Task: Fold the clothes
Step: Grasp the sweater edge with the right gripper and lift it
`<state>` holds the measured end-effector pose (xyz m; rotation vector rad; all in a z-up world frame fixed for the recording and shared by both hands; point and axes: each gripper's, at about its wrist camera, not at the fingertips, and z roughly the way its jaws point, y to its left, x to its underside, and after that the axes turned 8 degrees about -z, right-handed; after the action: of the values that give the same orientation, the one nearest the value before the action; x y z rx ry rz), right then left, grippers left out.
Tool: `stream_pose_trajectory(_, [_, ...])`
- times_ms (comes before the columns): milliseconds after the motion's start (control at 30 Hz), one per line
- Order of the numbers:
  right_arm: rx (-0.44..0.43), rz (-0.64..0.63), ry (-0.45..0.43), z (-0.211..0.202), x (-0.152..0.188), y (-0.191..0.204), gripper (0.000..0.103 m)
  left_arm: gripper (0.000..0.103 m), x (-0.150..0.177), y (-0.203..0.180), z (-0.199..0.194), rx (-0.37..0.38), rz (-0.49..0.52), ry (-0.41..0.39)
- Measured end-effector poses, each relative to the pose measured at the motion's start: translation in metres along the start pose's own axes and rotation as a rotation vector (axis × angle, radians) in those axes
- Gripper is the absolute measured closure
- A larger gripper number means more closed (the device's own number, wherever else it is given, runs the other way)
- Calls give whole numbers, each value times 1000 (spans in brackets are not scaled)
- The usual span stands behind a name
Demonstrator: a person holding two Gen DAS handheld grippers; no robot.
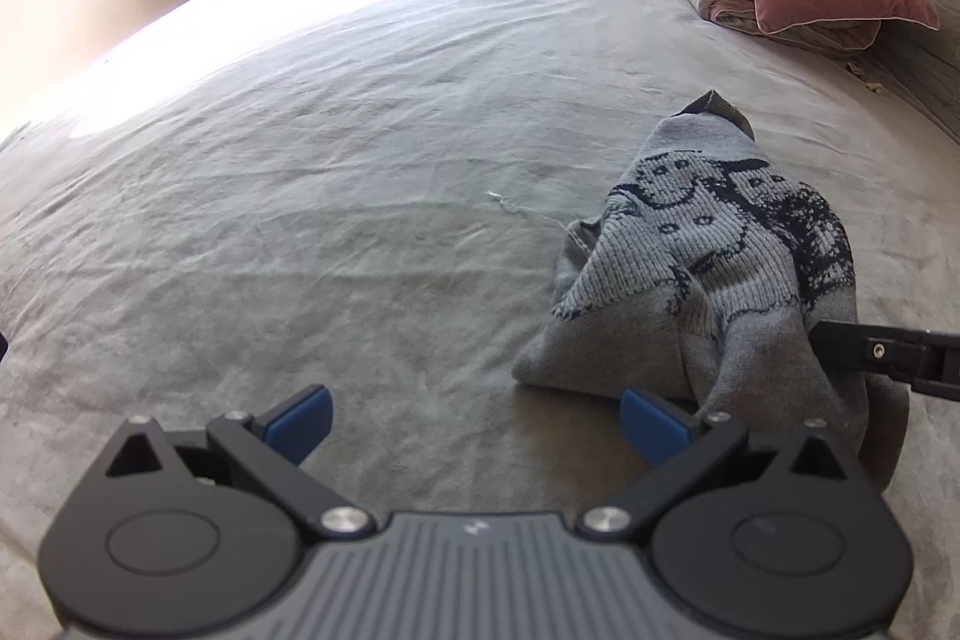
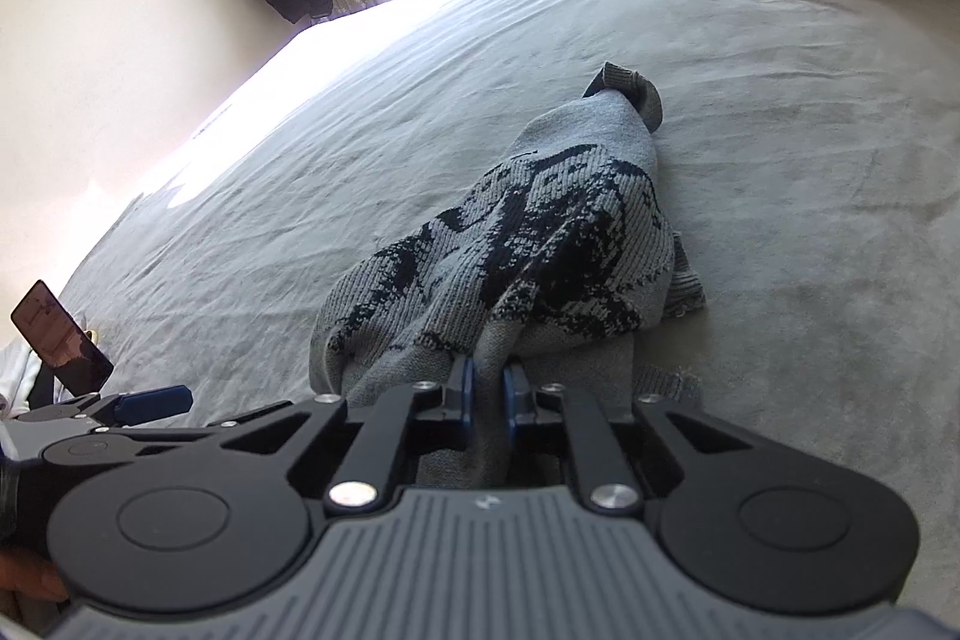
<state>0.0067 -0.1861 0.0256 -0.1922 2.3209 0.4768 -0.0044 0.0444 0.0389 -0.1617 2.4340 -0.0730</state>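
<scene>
My right gripper point(image 2: 487, 394) is clenched on a fold of the grey patterned sweater point(image 2: 528, 244), which lies bunched on the bed point(image 2: 780, 160) nearer its pillow end. My left gripper point(image 1: 474, 418) is released, empty, just beside the sweater's edge.
</scene>
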Motion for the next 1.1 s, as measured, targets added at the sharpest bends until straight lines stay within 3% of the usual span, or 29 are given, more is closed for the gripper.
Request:
stream_pose_trajectory(167, [-2, -32, 11, 1, 2, 7, 91, 1, -1, 2, 1, 4, -9, 7])
stream_pose_trajectory(300, [-16, 15, 9, -3, -1, -4, 87, 1, -3, 1, 1, 14, -15, 10])
stream_pose_trajectory(333, [-21, 32, 7, -3, -1, -9, 83, 1, -4, 0, 1, 17, -16, 10])
stream_pose_trajectory(400, [-24, 72, -2, -5, -1, -16, 62, 1, -6, -2, 1, 29, -23, 12])
stream_pose_trajectory(433, [-17, 88, -13, -5, -1, -19, 46, 1, -7, -2, 1, 37, -30, 16])
stream_pose_trajectory(467, [-10, 99, -24, -6, -2, -20, 45, 1, -8, -3, 2, 47, -38, 21])
stream_pose_trajectory(700, [66, 103, -67, 2, -6, -22, 46, 1, -15, -6, 7, 94, -84, 39])
stream_pose_trajectory(800, [73, 120, -59, 9, -8, -28, 55, 1, -21, -6, 14, 103, -97, 13])
stream_pose_trajectory(967, [63, 136, -68, 6, -7, -36, 85, 7, -27, -7, 36, 143, -142, 59])
stream_pose_trajectory(1100, [107, 128, -132, -13, -14, -41, 90, 8, -27, -6, 33, 171, -180, 42])
